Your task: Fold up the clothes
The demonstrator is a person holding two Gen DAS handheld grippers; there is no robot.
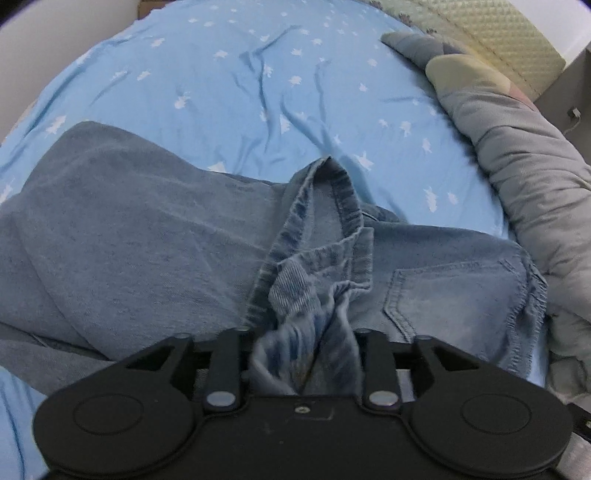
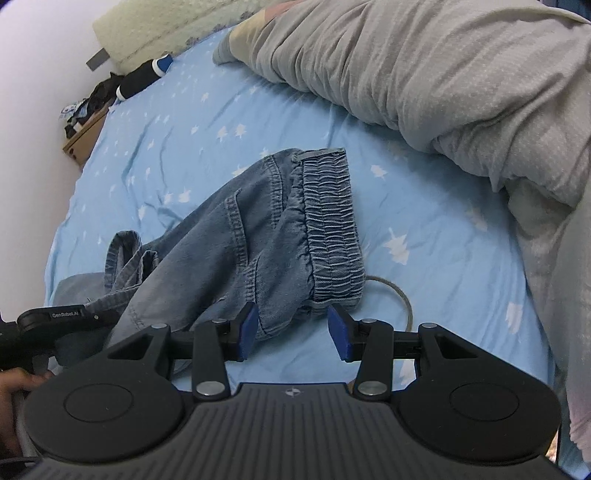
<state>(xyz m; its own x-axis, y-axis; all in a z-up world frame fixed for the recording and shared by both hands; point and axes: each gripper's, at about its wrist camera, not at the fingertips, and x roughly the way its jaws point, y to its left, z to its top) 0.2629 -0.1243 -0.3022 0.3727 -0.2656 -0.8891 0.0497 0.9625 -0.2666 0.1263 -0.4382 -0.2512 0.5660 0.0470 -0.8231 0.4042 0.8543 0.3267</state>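
On the bedsheet (image 2: 155,155), left gripper (image 1: 303,354) apparently clamps bunched jeans (image 2: 266,229); right gripper (image 2: 291,328) gapes beside the waistband.

Bed sheet (image 2: 177,147): light blue, white star print, creased, covers whole bed. Denim jeans (image 2: 266,236) lie crumpled mid-bed, elastic waistband (image 2: 332,229) toward grey duvet (image 2: 424,81). Duvet bunched along one side of bed. Pale quilted pillow (image 2: 155,33) at far end. Black bottle, white-and-blue cap (image 2: 142,79), lies at sheet edge near pillow. Grey cord (image 2: 400,299) loops on sheet beside waistband.
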